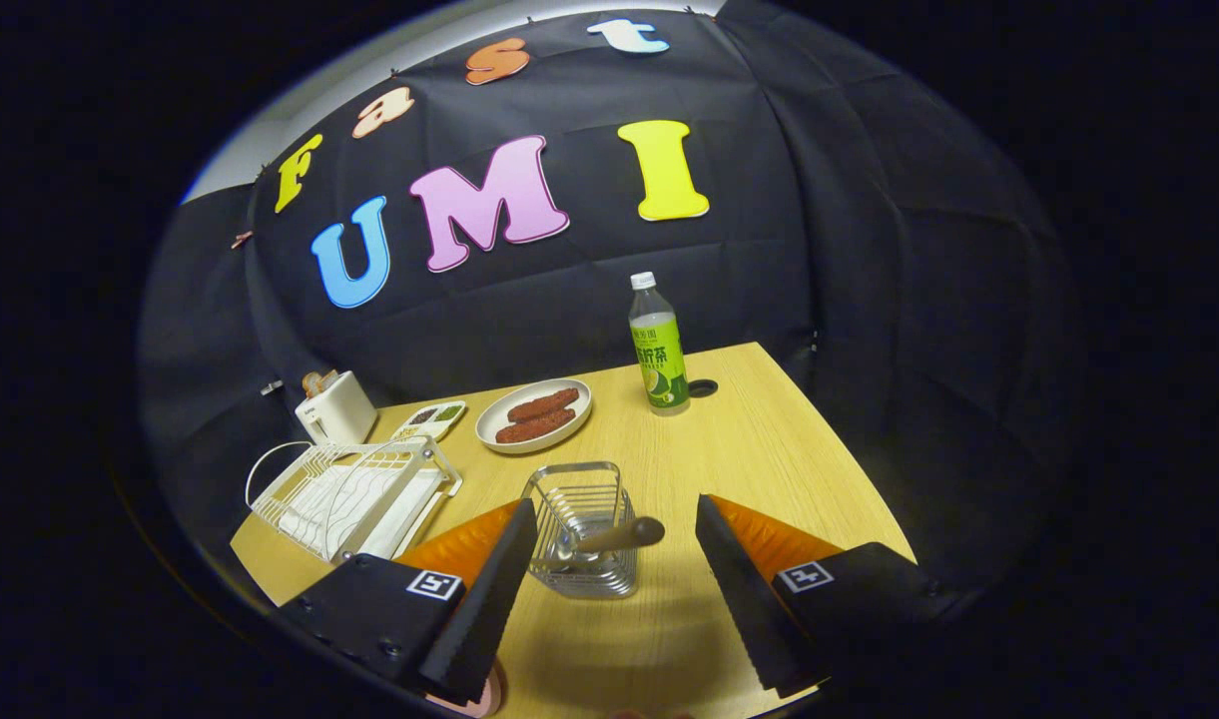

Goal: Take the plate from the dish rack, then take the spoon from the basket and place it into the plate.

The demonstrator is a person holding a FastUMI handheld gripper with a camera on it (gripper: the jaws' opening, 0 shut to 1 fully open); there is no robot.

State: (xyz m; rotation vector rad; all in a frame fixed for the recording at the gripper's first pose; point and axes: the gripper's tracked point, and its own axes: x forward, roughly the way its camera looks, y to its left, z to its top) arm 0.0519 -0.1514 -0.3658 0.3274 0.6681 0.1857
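My gripper [614, 507] is open, its two black fingers spread wide above the wooden table [759, 449]. Just ahead of them, in line with the gap, stands a small wire basket [581, 499]. The spoon [617, 538] lies in it with its brown wooden handle leaning out toward the right finger and its metal bowl down inside. Neither finger touches the basket or the spoon. The white wire dish rack [349, 489] sits beyond the left finger, and I see no plate standing in it. A pinkish rounded edge [481, 701], possibly a plate, peeks out from under the left finger.
A white plate with two brown sausages [534, 414] lies beyond the basket. A green-labelled bottle [659, 350] stands to its right near a round hole [702, 387] in the table. A white toaster [334, 407] and a small divided dish [431, 417] sit behind the rack.
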